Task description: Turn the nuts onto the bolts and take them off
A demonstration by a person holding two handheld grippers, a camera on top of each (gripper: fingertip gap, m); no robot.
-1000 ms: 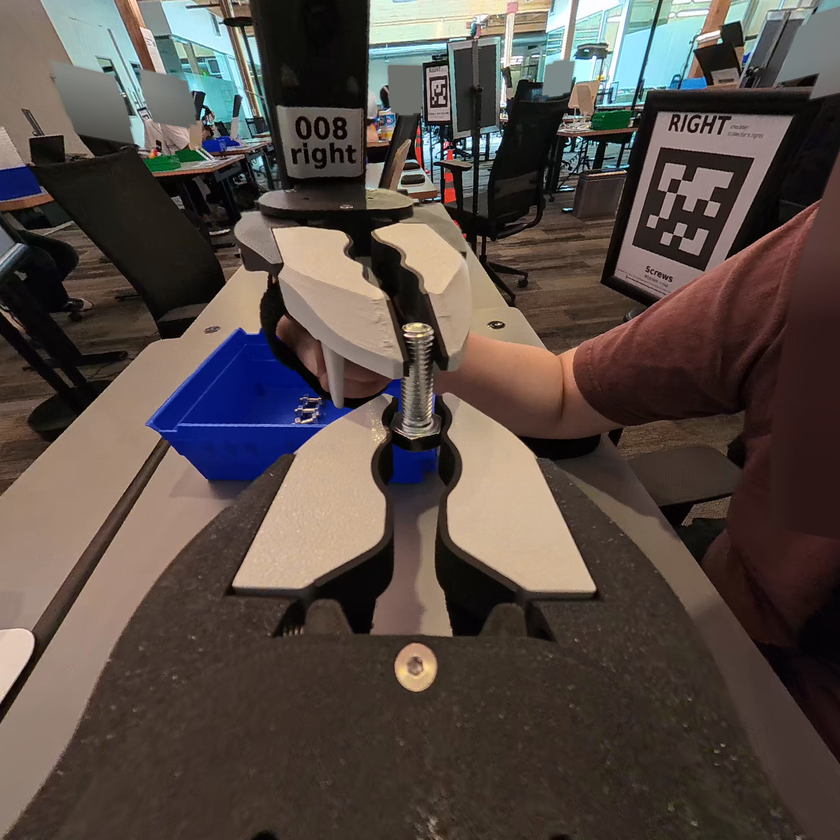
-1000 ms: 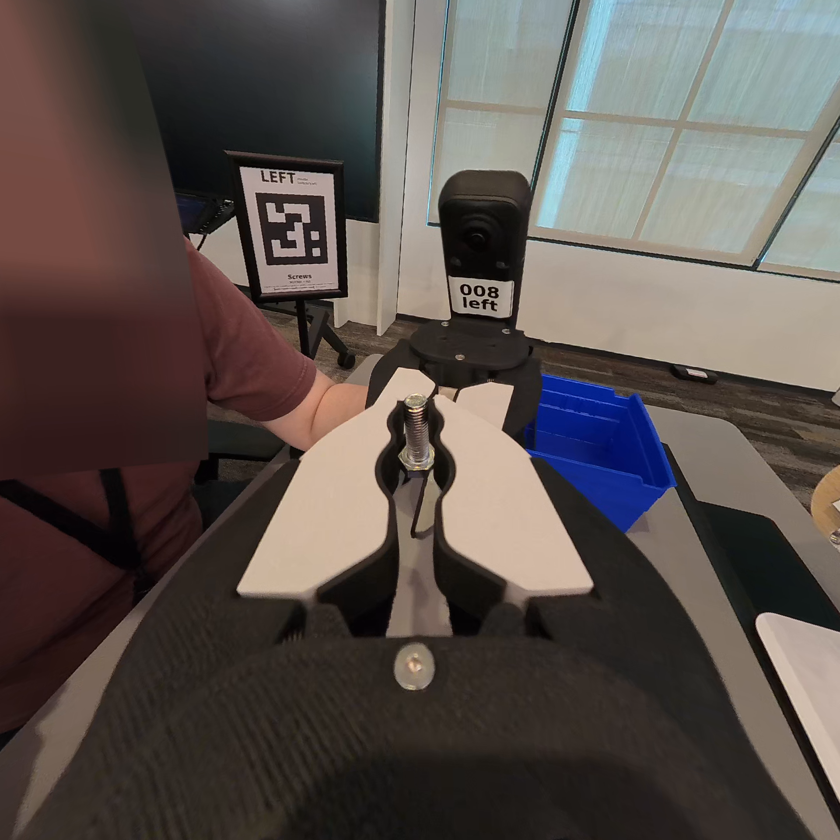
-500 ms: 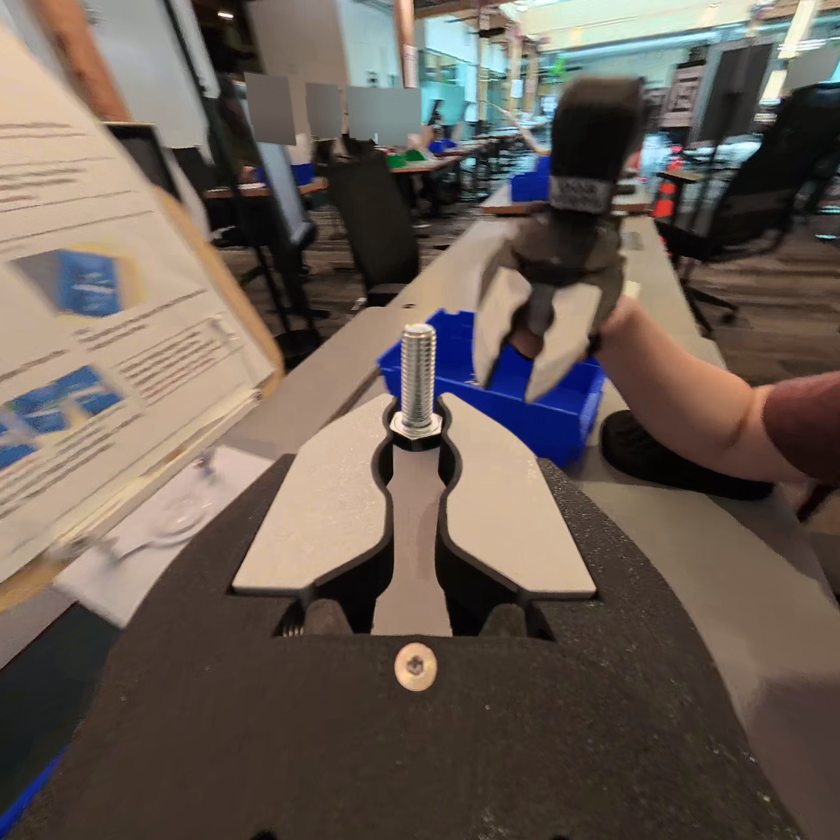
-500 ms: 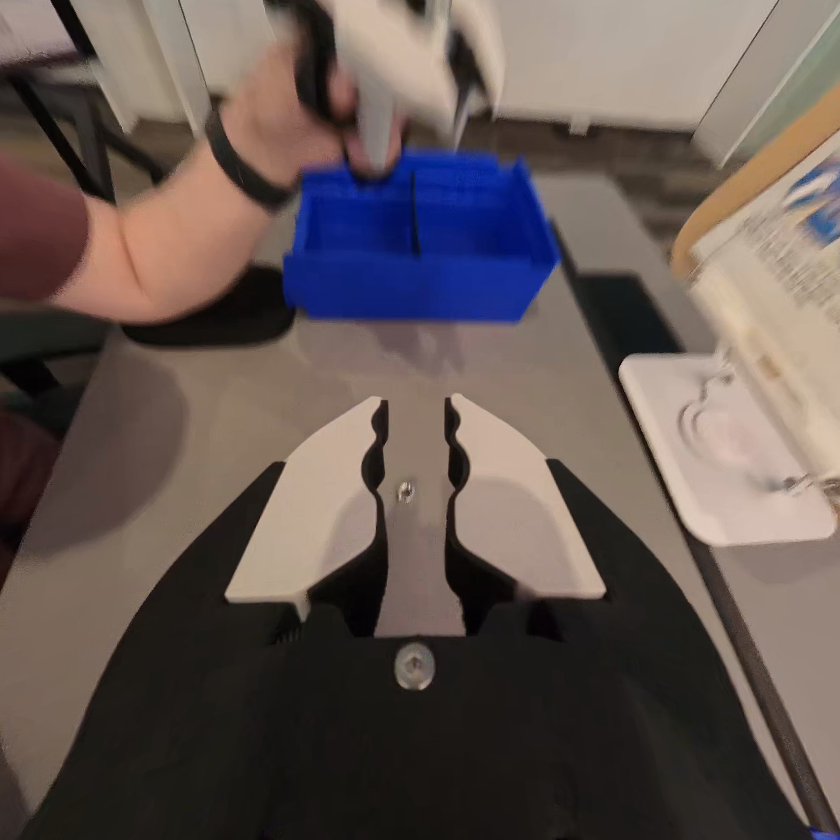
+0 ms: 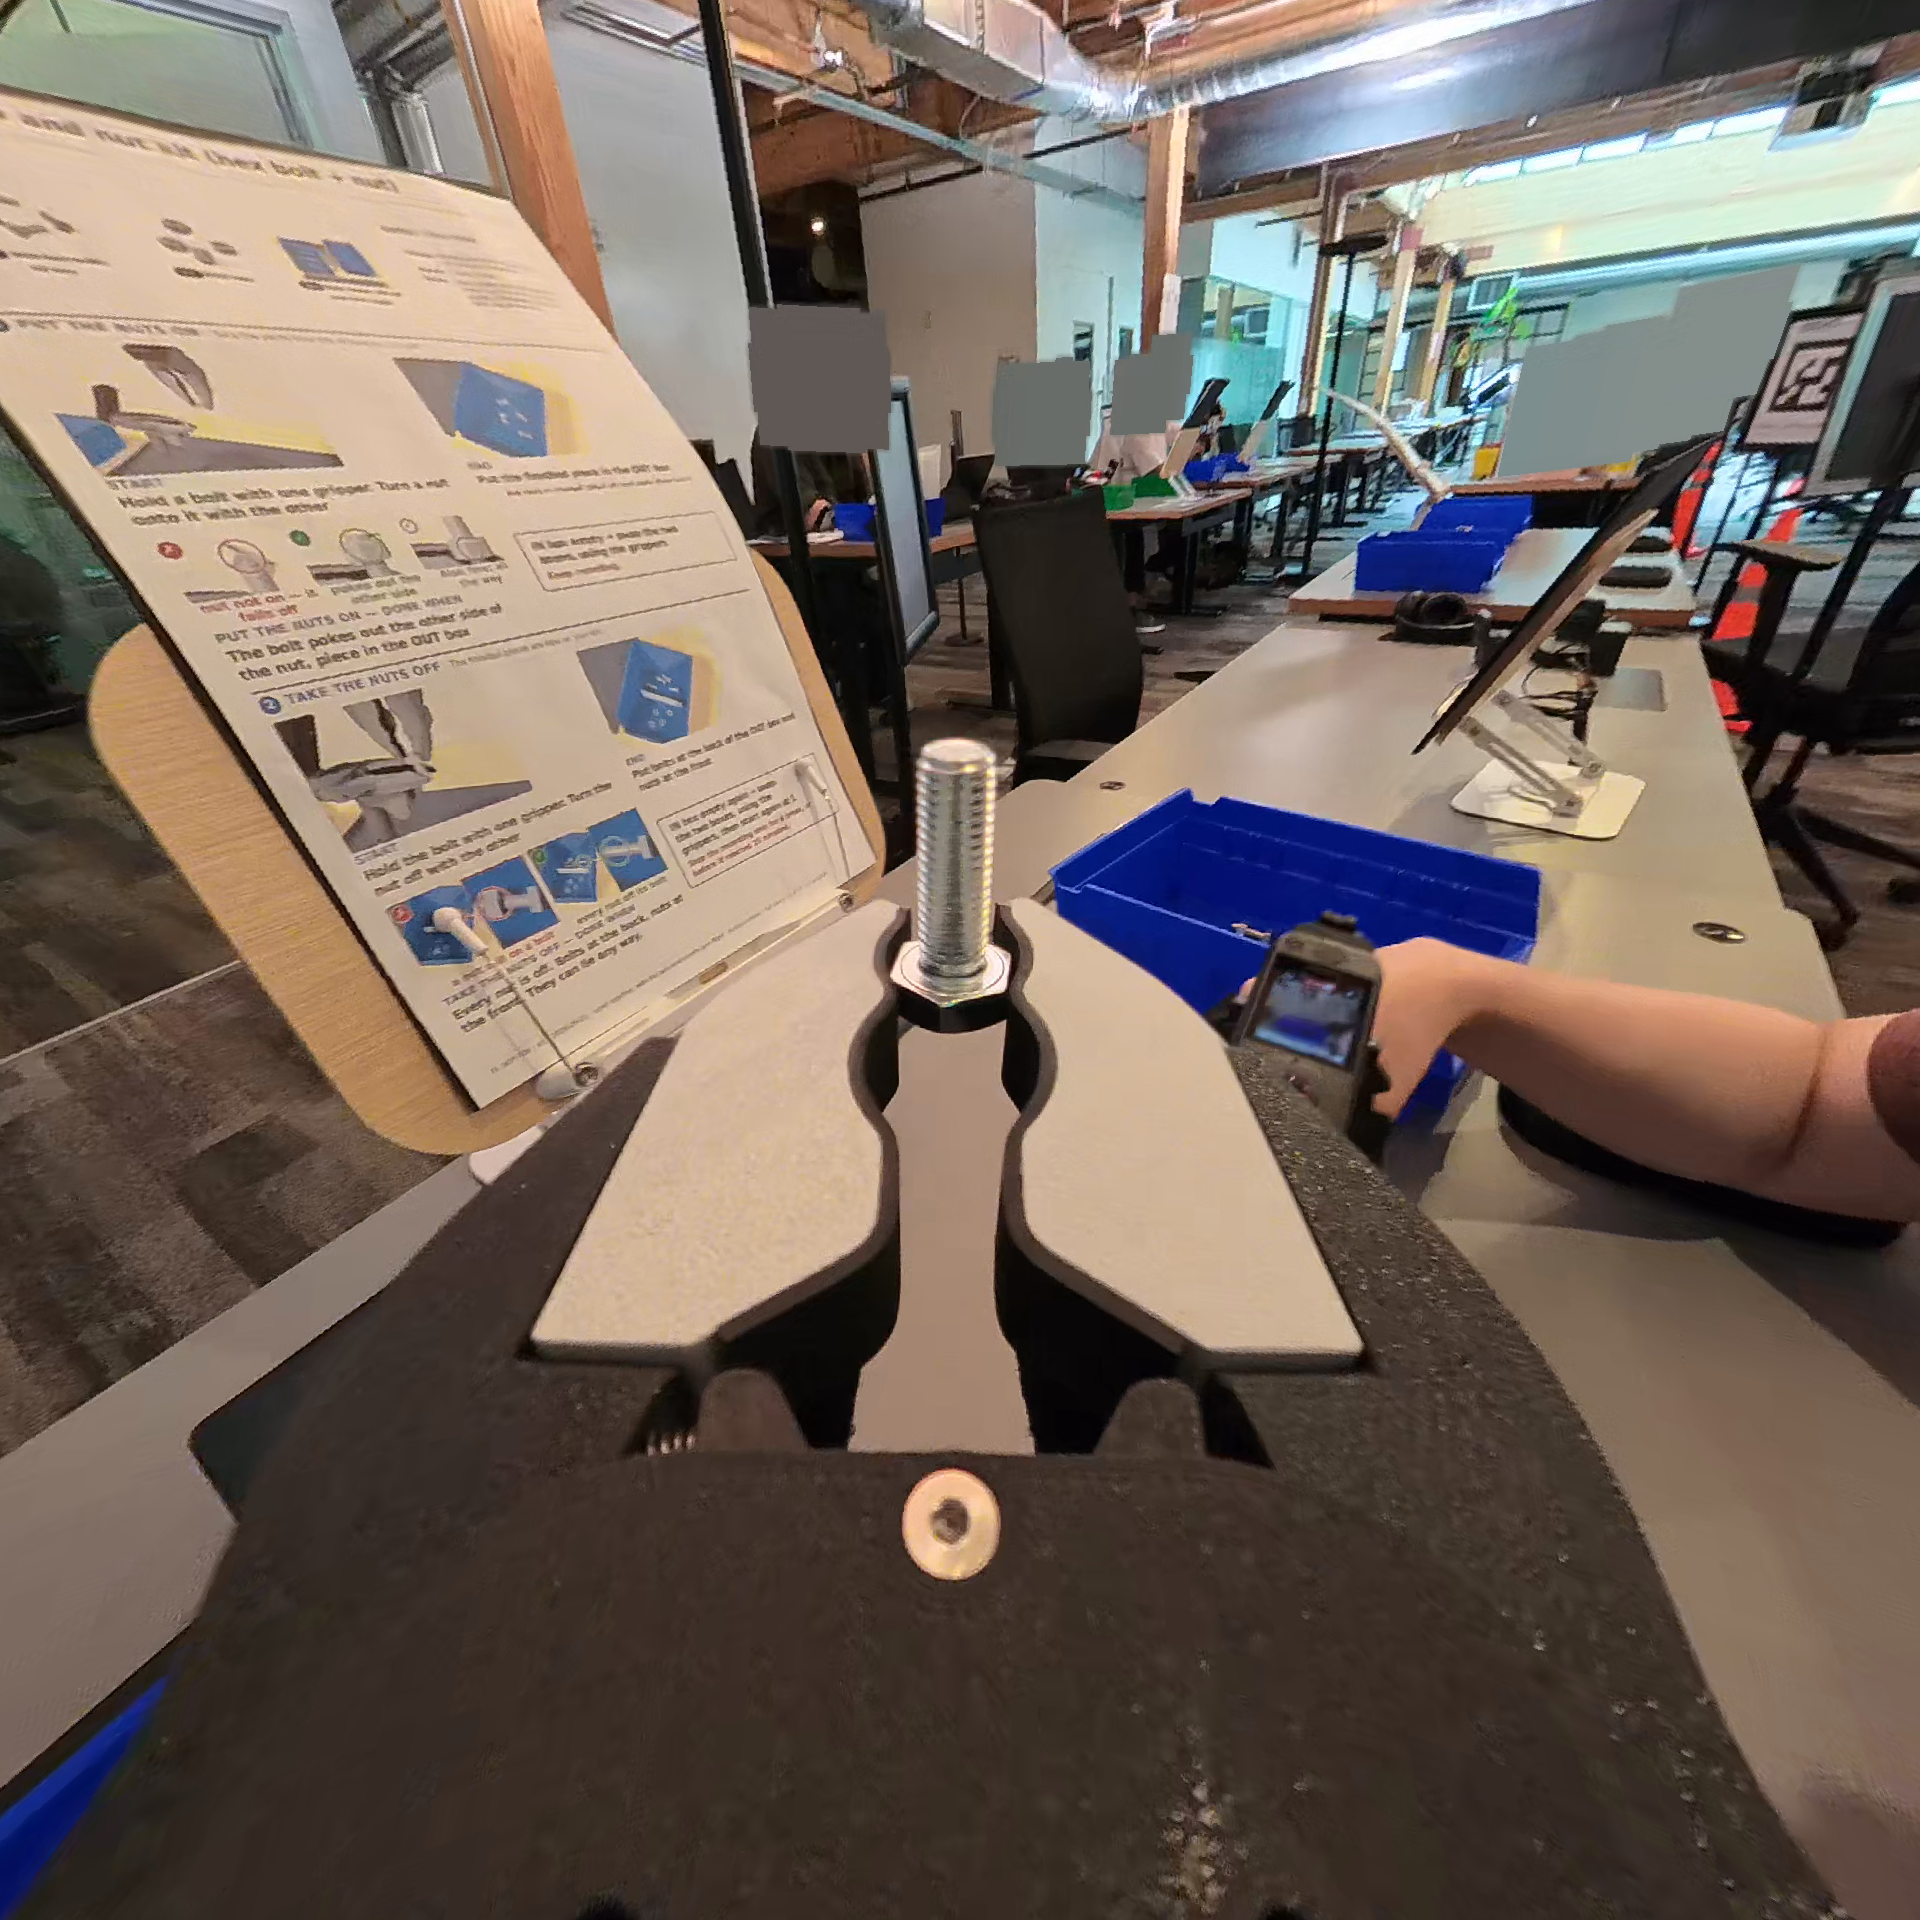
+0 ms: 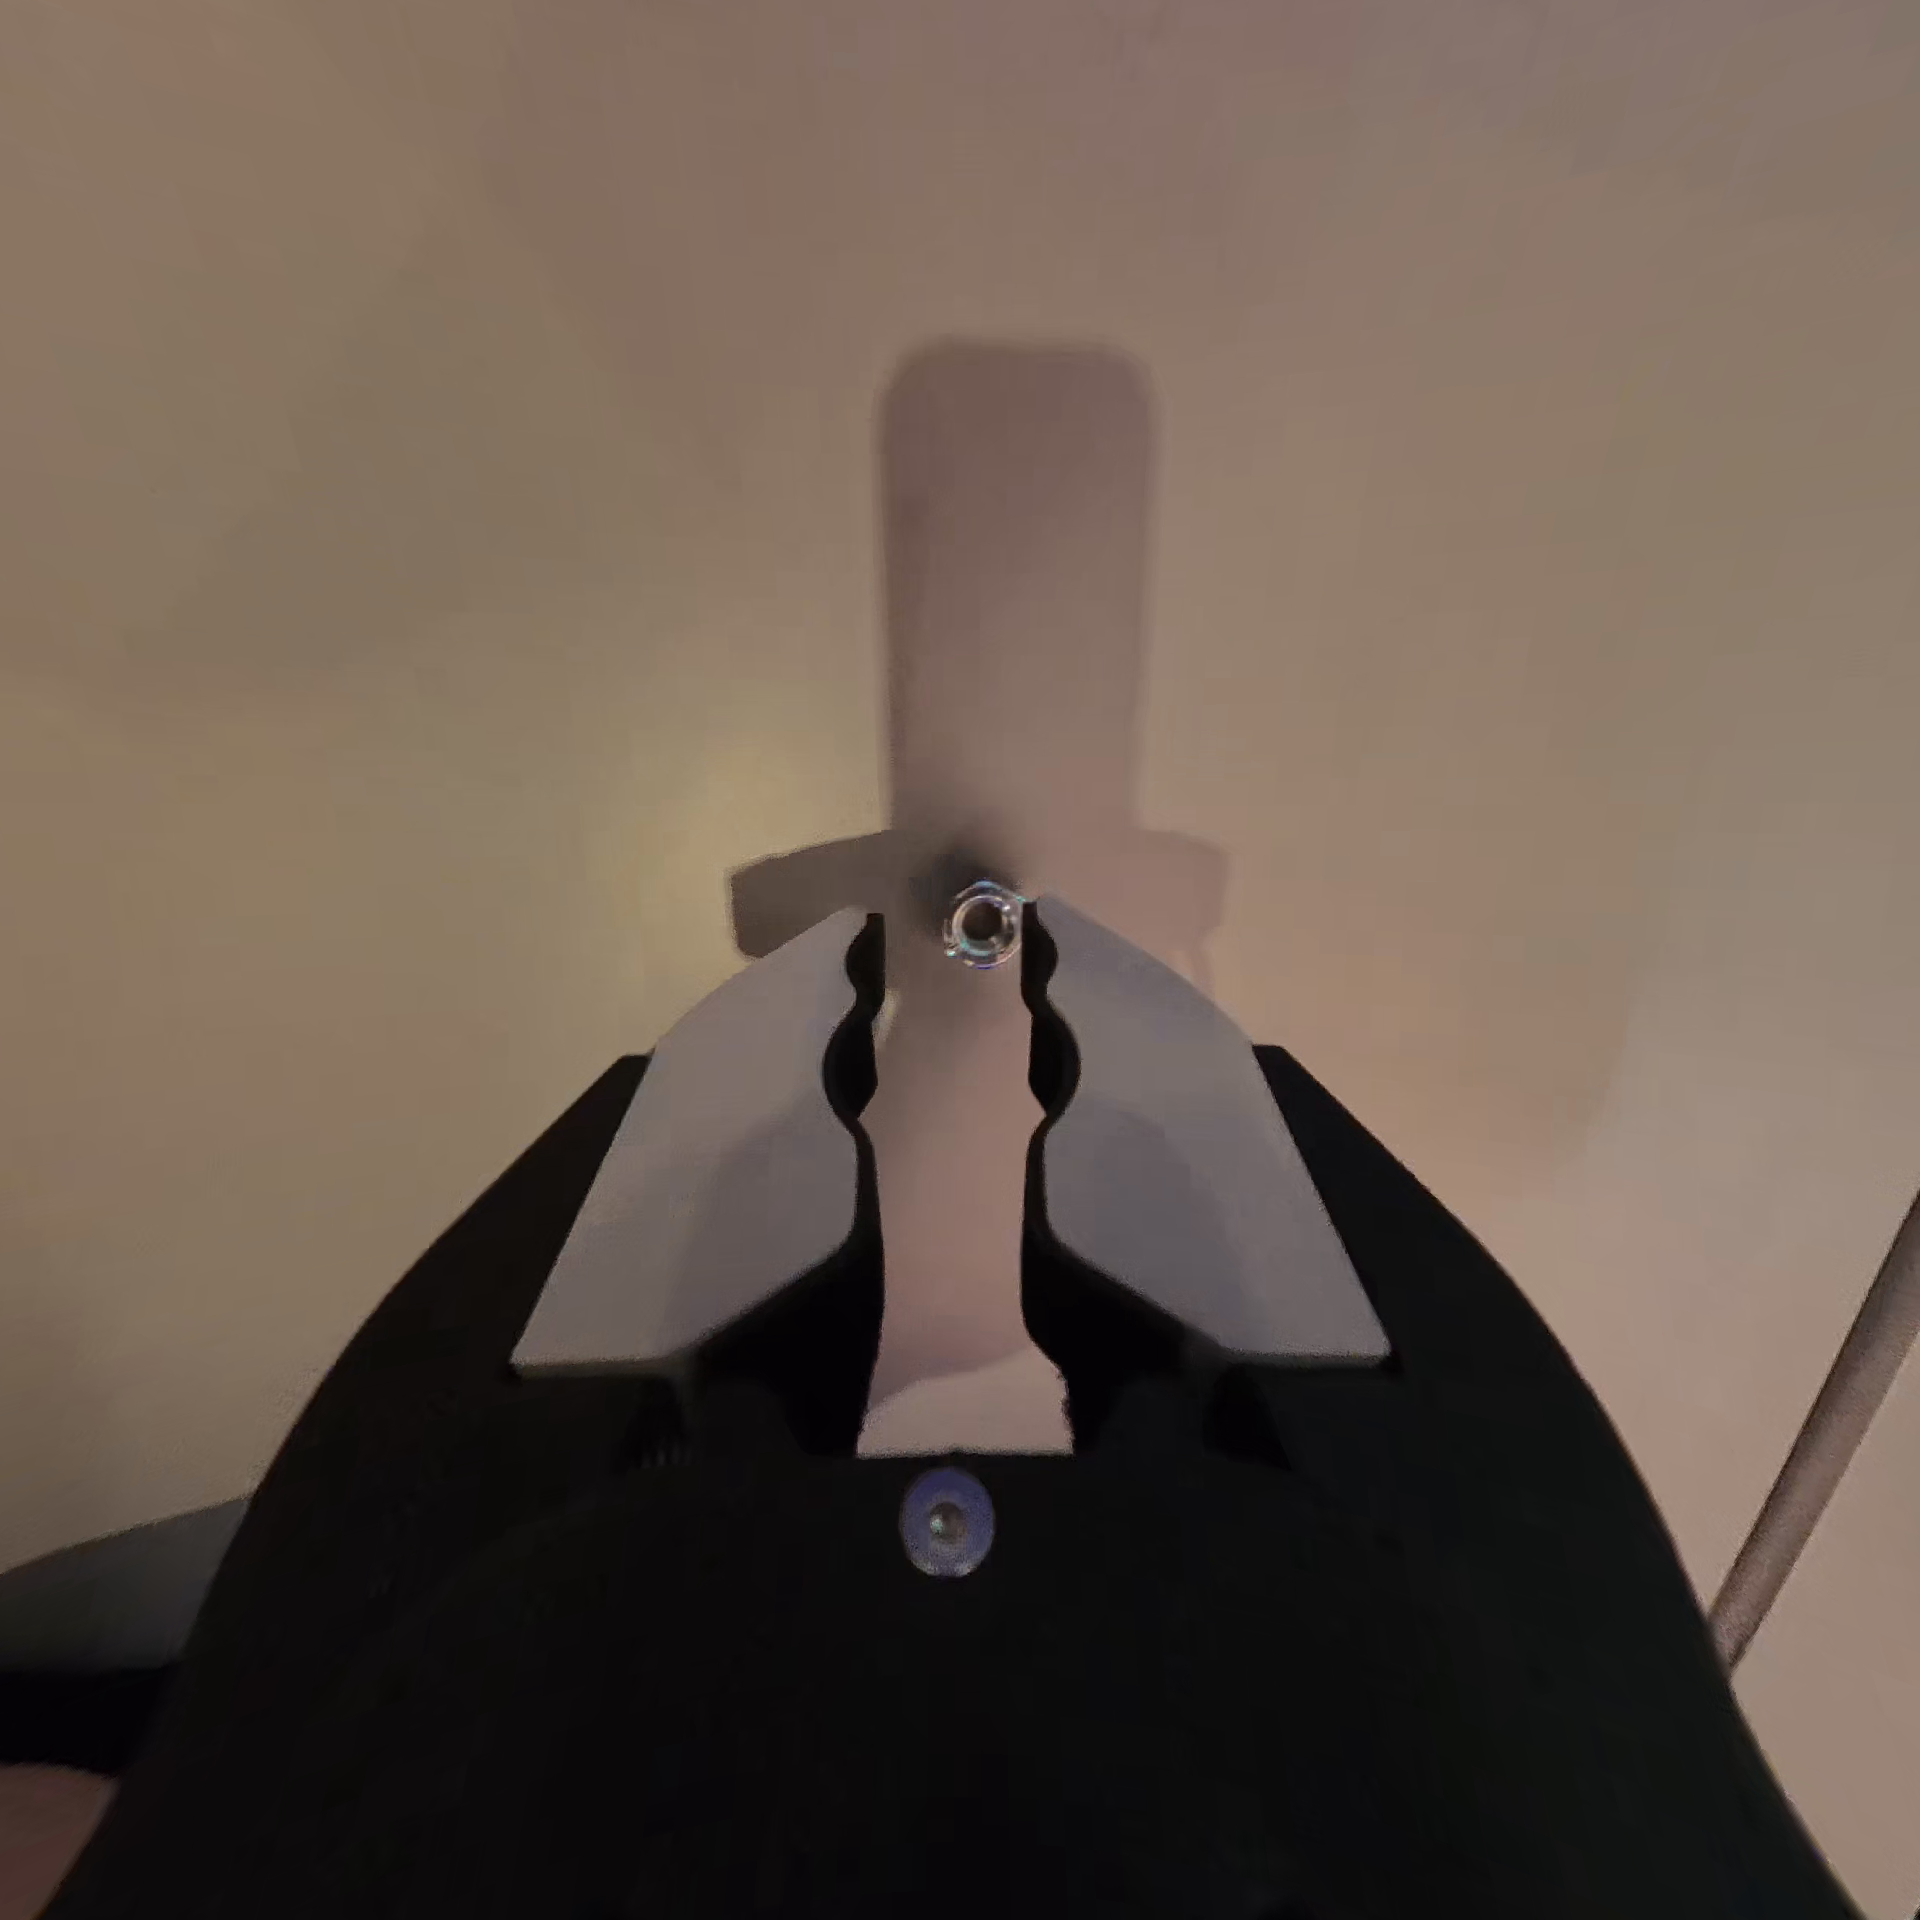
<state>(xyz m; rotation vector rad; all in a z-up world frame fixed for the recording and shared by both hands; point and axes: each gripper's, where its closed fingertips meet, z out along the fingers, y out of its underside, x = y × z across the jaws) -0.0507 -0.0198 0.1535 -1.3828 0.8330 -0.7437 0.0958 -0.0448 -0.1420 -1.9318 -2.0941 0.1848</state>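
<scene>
L claw (image 5: 951, 977) is clamped on the bolt (image 5: 954, 862) by its head, shank upright & bare, so threads stay free. R claw (image 6: 956, 940) is down over the tabletop (image 6: 416, 520) w/ jaws apart; nut (image 6: 982, 927) lies flat btwn the tips, touching the R tip, not gripped yet. Prob picking it up to thread on. Blue bin (image 5: 1299, 883) sits ahead-right of L claw.

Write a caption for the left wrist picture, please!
Left hand-held gripper holds a bolt upright, beside a blue bin.
</scene>
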